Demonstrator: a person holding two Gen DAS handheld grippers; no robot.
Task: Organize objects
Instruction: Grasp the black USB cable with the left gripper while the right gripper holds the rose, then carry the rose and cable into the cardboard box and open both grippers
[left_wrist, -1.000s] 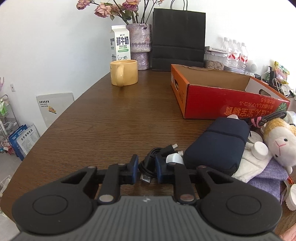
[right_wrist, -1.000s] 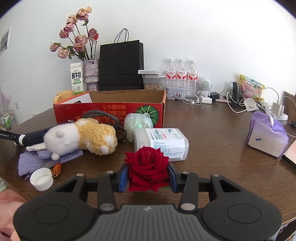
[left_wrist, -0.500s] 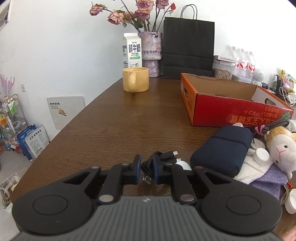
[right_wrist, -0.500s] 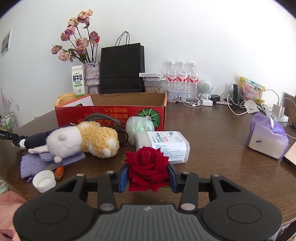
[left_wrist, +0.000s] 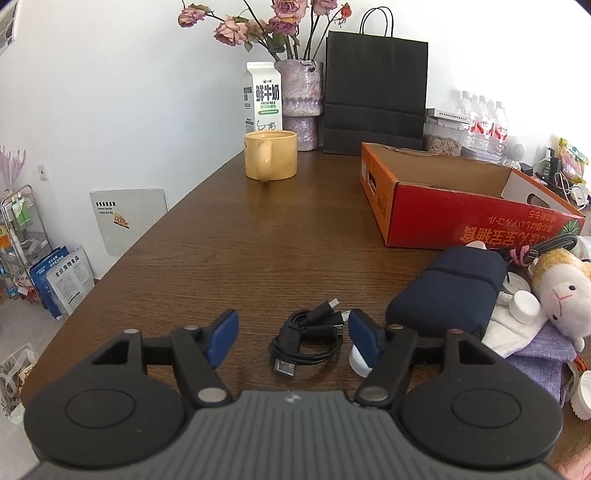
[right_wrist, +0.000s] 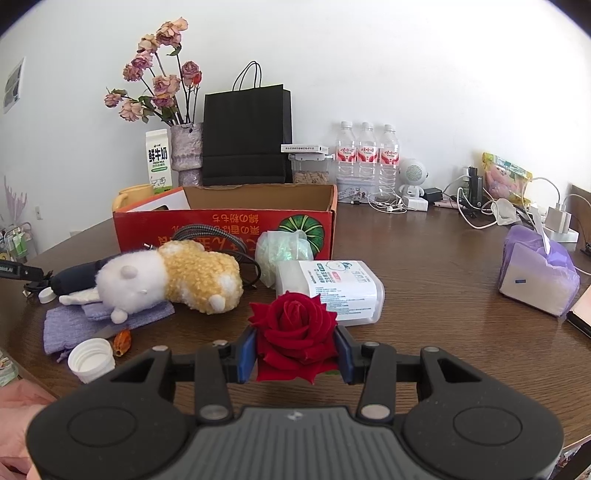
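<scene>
- While my left gripper has just been opening, its jaws stand apart with the cable lying loose on the table between them.
- My right gripper is clamped on the rose, with the box well ahead.

Looks like a home, prob. a living/dining rm. Landmark: red cardboard box on a brown wood table. Behind box, vs. white wall: black paper bag, vase of dried roses, milk carton, yellow mug. Right of box: water bottles, chargers & cables, snack pkt, tissue pack. In front of box: plush toy, purple cloth. Left of box, down on floor: wire rack w/ bags of pet food.
</scene>
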